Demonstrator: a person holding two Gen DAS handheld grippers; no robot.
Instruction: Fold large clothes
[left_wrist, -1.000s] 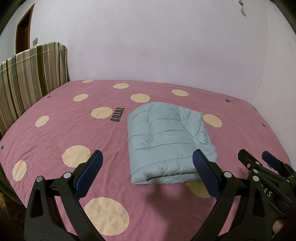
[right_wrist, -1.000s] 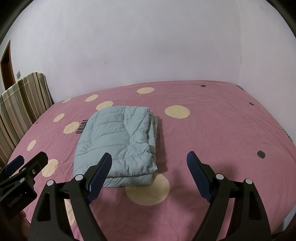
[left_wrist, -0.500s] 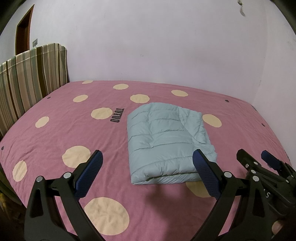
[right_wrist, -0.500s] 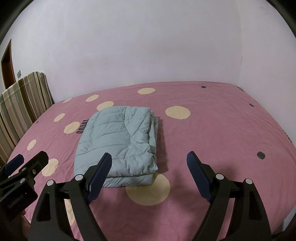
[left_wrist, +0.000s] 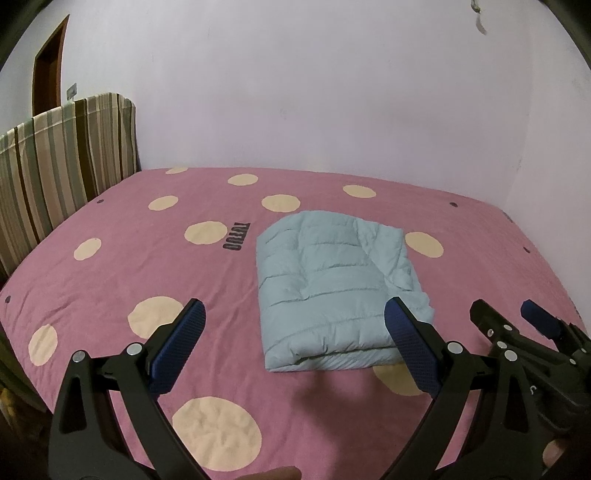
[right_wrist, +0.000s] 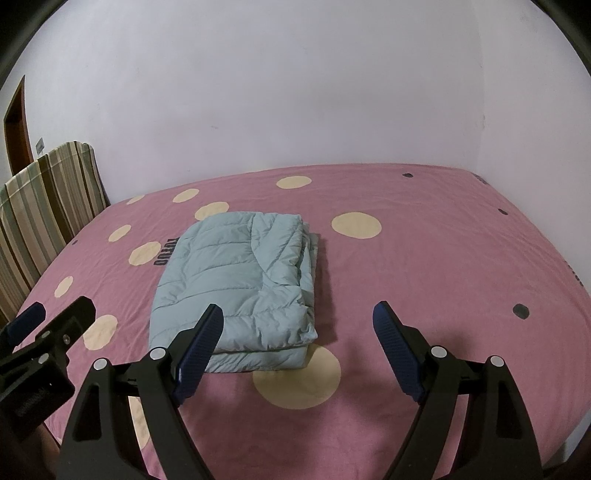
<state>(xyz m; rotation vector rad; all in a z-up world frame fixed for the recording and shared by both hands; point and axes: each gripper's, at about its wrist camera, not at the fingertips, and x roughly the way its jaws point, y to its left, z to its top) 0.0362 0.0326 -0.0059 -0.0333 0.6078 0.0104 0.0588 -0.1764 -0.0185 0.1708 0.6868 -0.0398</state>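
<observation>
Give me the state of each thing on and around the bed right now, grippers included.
Light blue puffer jacket: folded into a compact rectangle, lying flat on the bed, touched by neither gripper.
Pink spotted bedsheet: spread over the bed, lightly wrinkled.
Striped headboard: upright at the bed's end.
Left gripper: open, empty, short of the jacket.
Right gripper: open, empty, short of the jacket.

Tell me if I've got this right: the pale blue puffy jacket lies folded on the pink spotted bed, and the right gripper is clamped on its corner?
Not quite. The jacket does lie folded on the bed, but the right gripper is not clamped on it. The right wrist view shows its jaws wide apart and holding nothing, short of the jacket's near edge.
</observation>
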